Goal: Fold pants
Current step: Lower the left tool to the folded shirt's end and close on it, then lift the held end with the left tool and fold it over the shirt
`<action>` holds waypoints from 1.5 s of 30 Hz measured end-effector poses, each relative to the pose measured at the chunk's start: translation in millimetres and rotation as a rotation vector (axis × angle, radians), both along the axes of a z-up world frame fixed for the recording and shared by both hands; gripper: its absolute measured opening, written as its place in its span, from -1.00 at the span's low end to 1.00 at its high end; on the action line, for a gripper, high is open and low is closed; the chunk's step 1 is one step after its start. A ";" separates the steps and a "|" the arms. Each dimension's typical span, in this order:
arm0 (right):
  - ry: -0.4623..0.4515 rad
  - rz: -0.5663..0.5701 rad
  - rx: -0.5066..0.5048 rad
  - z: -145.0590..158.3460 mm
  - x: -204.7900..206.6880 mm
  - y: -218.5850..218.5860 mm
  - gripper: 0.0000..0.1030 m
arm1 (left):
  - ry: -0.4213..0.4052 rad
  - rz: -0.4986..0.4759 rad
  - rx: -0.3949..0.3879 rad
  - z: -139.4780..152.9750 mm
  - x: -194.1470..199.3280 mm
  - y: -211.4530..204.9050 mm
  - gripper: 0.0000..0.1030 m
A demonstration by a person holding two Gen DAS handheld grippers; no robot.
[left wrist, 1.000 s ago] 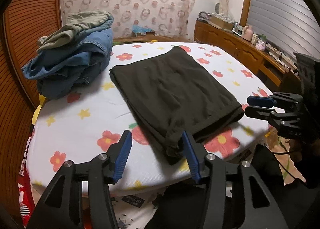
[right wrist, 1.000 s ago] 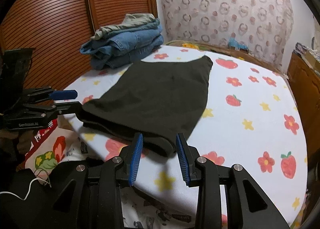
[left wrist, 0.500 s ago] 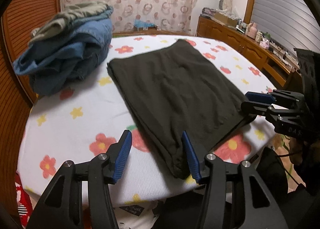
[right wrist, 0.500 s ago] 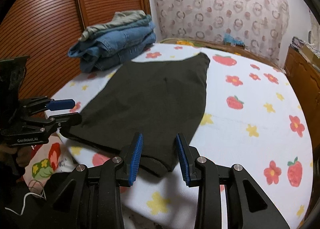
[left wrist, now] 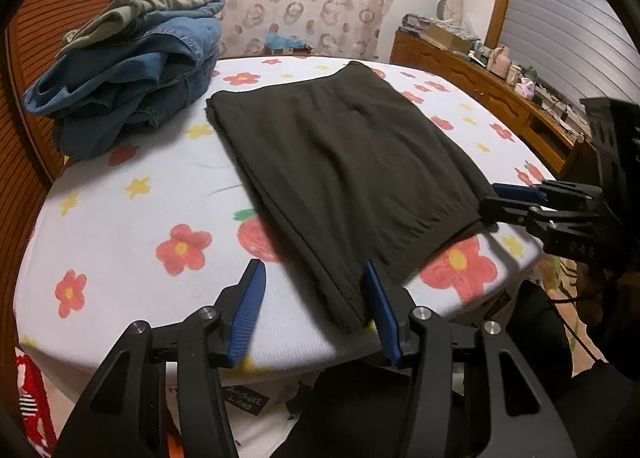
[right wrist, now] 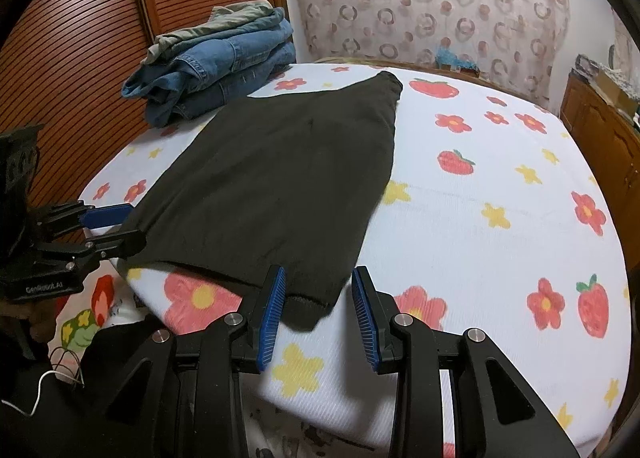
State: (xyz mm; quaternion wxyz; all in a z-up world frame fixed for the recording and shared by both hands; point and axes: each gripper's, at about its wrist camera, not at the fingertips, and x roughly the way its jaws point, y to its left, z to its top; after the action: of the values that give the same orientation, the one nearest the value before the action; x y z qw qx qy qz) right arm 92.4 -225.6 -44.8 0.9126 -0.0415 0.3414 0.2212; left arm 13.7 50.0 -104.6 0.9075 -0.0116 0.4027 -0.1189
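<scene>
bed (left wrist: 120, 225), floral sheet | dark pants (left wrist: 340, 161) flat | jeans stack (left wrist: 132, 85)

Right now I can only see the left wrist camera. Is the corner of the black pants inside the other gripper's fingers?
Observer: Yes. In the right wrist view, the near corner of the black pants lies between the fingers of the right gripper, and they are not squeezing it.
Operator: Is the corner right in the middle?
Observer: No. It sits by the left pad. Beside the other pad you can see only the flowered sheet.
Operator: What does my gripper look like from over there?
Observer: The left gripper is side-on at the pants' other near corner, jaws apart, with white lettering on its body.
</scene>
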 end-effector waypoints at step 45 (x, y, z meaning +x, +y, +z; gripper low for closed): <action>-0.110 0.109 0.094 53.5 -46.7 -17.8 -0.84 | -0.200 -0.091 -0.081 85.0 -40.7 -9.6 -0.82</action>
State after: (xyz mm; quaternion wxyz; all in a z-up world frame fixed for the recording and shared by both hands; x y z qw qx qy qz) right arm 45.8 -243.4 8.8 0.9175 -0.0295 0.2772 0.2837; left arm -27.0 40.4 -19.6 0.9355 -0.0179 0.3052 -0.1769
